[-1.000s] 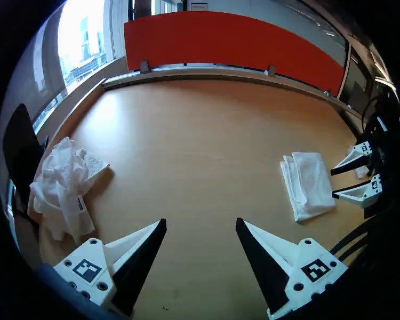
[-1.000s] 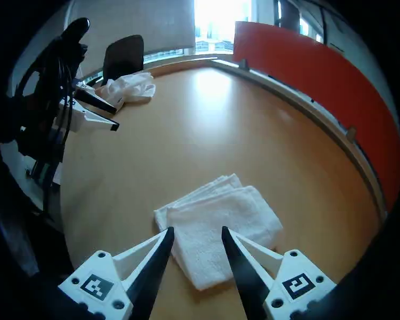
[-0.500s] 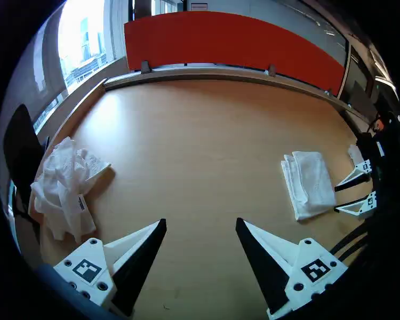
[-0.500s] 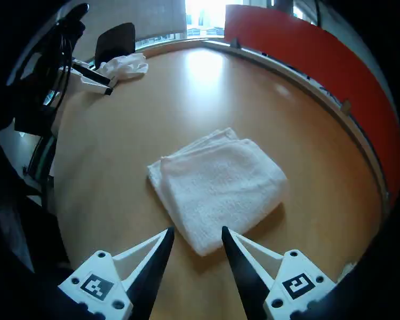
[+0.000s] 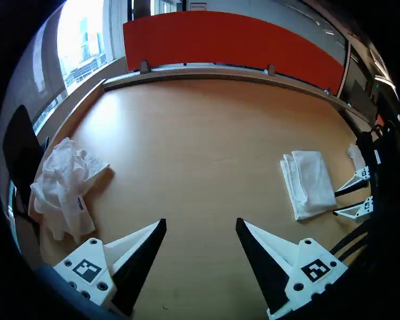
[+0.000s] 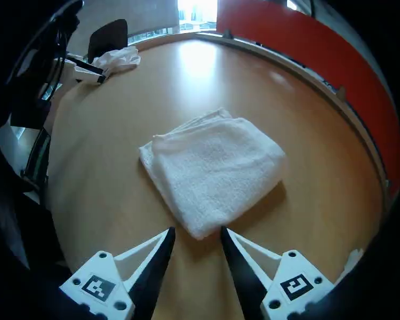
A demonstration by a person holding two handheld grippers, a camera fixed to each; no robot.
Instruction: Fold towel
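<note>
Over wooden desk [image 6: 317, 176]: hovering right gripper [image 6: 197, 230], fingers narrowly parted and gripping nothing, just short of folded towel [image 6: 213, 170]'s near corner; holding left gripper [image 5: 200, 220] wide, well apart from towel.

No words or numbers are legible. The left gripper [image 5: 200, 220] and right gripper [image 6: 197, 229] carry black-and-white square markers [image 5: 87, 269], no letters. A tag [image 5: 80, 203] on the crumpled cloth [image 5: 61, 176] at left is too small to read.
</note>
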